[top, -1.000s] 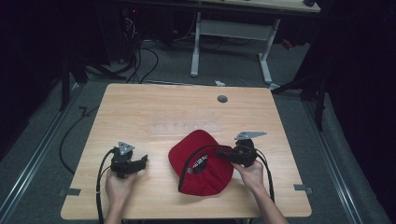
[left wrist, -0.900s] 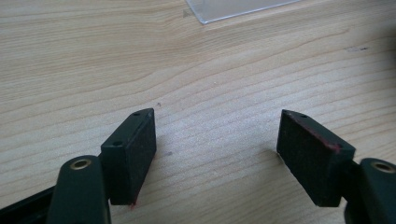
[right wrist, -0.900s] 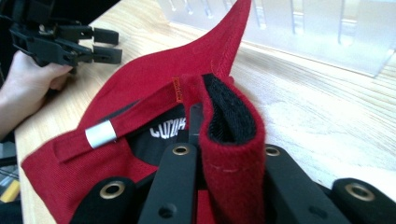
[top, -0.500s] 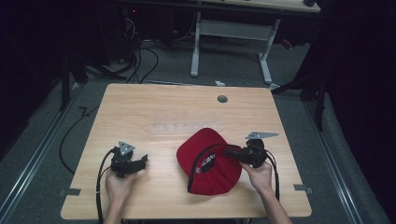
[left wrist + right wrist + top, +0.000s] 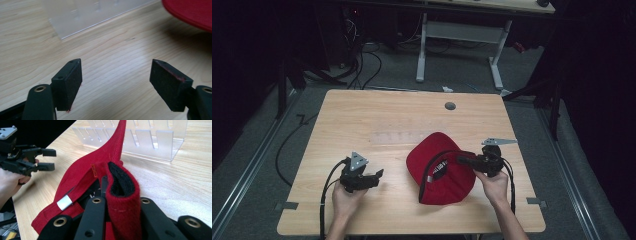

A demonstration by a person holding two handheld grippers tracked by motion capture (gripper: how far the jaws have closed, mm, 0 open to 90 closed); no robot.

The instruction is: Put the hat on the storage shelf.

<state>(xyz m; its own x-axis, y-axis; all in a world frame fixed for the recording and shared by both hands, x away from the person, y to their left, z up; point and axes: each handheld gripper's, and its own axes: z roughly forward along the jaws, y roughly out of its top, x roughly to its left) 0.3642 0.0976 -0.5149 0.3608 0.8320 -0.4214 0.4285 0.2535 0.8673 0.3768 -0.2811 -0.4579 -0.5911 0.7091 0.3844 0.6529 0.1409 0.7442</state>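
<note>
The right gripper (image 5: 463, 160) has its fingers clamped tight on the rear strap of a red cap (image 5: 439, 167), the fabric folded between them. In the right gripper view, red cloth with a black lining bulges up between the black fingers (image 5: 93, 216), beside a small silver clasp (image 5: 64, 202). This pinch seems meant to lift the cap by its back edge, tilting its open underside toward the person.

The left gripper (image 5: 379, 175) has fingers (image 5: 68, 83) spread wide, and they have just been opening further, with nothing between them. It hovers over bare tabletop (image 5: 377, 117) left of the cap, probably ready to take another edge.

A white label inside the cap is too small to read. A clear slotted rack (image 5: 140, 138) stands farther back.
</note>
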